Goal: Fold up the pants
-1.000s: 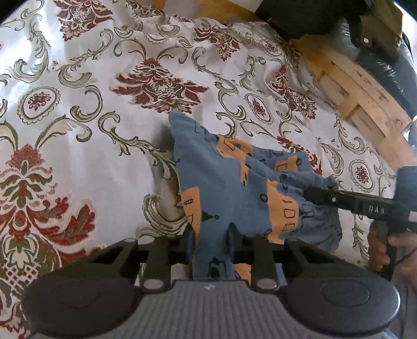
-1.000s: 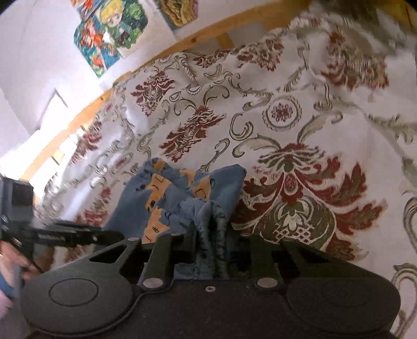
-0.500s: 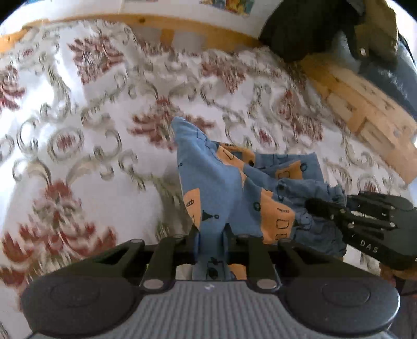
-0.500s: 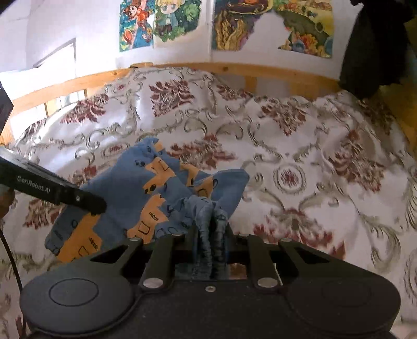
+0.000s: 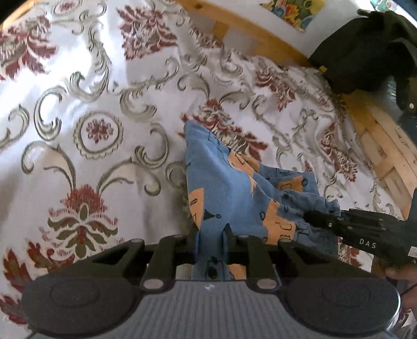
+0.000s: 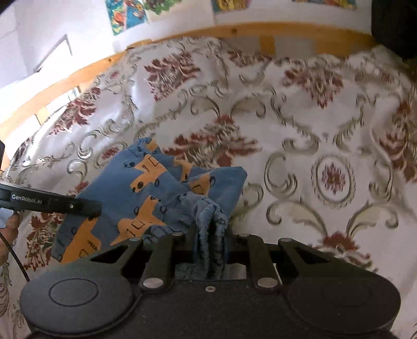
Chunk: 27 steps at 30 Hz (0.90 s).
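Small blue pants (image 5: 229,187) with orange patches hang between both grippers above a floral bedspread (image 5: 91,125). My left gripper (image 5: 210,230) is shut on a flat edge of the pants. In the right wrist view the pants (image 6: 146,193) drape to the left, and my right gripper (image 6: 210,229) is shut on their bunched elastic waistband. The right gripper (image 5: 320,219) also shows in the left wrist view, at the right, biting the cloth. The left gripper (image 6: 91,206) shows in the right wrist view, at the left edge.
A wooden bed frame (image 6: 182,41) runs along the far side, with posters on the wall (image 6: 130,13) above it. Dark clothing (image 5: 365,52) hangs at the far right corner. A hand (image 5: 401,273) holds the right gripper's handle.
Both grippers have lifted and tilted upward with the pants still held. The headboard and wall came into view, then the view dipped back a little toward the bedspread.
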{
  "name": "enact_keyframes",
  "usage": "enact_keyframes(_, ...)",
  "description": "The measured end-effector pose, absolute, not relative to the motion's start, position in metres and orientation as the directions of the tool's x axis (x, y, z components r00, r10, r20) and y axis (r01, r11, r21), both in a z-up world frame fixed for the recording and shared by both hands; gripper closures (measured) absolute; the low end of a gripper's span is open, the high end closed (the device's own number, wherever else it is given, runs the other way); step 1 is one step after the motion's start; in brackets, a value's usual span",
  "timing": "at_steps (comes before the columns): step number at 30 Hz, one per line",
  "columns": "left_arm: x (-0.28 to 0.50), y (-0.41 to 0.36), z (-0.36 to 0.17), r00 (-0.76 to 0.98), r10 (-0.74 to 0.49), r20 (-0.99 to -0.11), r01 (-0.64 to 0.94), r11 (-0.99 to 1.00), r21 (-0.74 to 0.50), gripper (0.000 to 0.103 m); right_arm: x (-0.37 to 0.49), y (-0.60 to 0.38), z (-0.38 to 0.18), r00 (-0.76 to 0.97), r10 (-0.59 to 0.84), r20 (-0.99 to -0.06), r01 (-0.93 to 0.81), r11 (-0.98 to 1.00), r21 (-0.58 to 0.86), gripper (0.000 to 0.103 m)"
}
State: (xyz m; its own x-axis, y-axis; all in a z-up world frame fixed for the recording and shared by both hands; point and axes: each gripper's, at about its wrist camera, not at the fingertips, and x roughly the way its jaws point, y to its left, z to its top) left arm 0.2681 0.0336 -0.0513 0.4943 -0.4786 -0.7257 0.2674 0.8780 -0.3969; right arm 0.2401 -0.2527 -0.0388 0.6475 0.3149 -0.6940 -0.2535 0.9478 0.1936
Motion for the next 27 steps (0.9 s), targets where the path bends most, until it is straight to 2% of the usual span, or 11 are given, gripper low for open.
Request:
enact_keyframes(4, 0.27, 0.035, -0.053, 0.486, -0.489, -0.724, 0.276, 0.872, -0.404, 0.083, 0.239, -0.254, -0.043, 0.646, 0.319, -0.694, -0.244, 0.947, 0.208, 0.084)
enact_keyframes(9, 0.267, 0.041, -0.043, 0.505, -0.468, -0.726, 0.245, 0.884, -0.399, 0.071, 0.23, -0.255, -0.03, 0.657, 0.299, -0.692, -0.256, 0.952, 0.167, 0.066)
enact_keyframes(10, 0.263, 0.043, -0.038, 0.517, -0.472, -0.715, 0.245, 0.881, -0.404, 0.063, 0.226, -0.256, -0.025, 0.663, 0.298, -0.687, -0.254, 0.952, 0.169, 0.061)
enact_keyframes(11, 0.259, 0.046, -0.031, 0.536, -0.468, -0.702, 0.237, 0.882, -0.407, 0.051, 0.222, -0.258, -0.02, 0.671, 0.297, -0.68, -0.247, 0.954, 0.172, 0.055)
enact_keyframes(13, 0.248, 0.049, -0.017, 0.573, -0.461, -0.678, 0.232, 0.884, -0.405, 0.035, 0.207, -0.258, -0.008, 0.702, 0.287, -0.652, -0.229, 0.957, 0.176, 0.046)
enact_keyframes(15, 0.232, 0.049, -0.003, 0.608, -0.445, -0.658, 0.244, 0.893, -0.378, 0.031, 0.191, -0.257, 0.006, 0.737, 0.28, -0.615, -0.204, 0.96, 0.191, 0.04)
enact_keyframes(16, 0.223, 0.048, 0.004, 0.623, -0.432, -0.652, 0.249, 0.9, -0.358, 0.026, 0.18, -0.254, 0.014, 0.756, 0.273, -0.595, -0.193, 0.962, 0.195, 0.033)
enact_keyframes(17, 0.21, 0.047, 0.01, 0.643, -0.413, -0.645, 0.25, 0.909, -0.333, 0.017, 0.171, -0.252, 0.019, 0.771, 0.264, -0.579, -0.185, 0.964, 0.193, 0.026)
enact_keyframes(19, 0.189, 0.044, 0.022, 0.683, -0.377, -0.626, 0.242, 0.925, -0.292, 0.009, 0.151, -0.246, 0.031, 0.806, 0.25, -0.536, -0.173, 0.966, 0.191, 0.019)
enact_keyframes(23, 0.149, 0.037, 0.047, 0.742, -0.309, -0.595, 0.241, 0.951, -0.194, 0.001, 0.111, -0.233, 0.052, 0.855, 0.221, -0.47, -0.161, 0.973, 0.165, 0.004)
enact_keyframes(27, 0.105, 0.033, 0.066, 0.798, -0.244, -0.551, 0.206, 0.97, -0.132, 0.0, 0.072, -0.222, 0.066, 0.887, 0.19, -0.421, -0.147, 0.98, 0.134, 0.001)
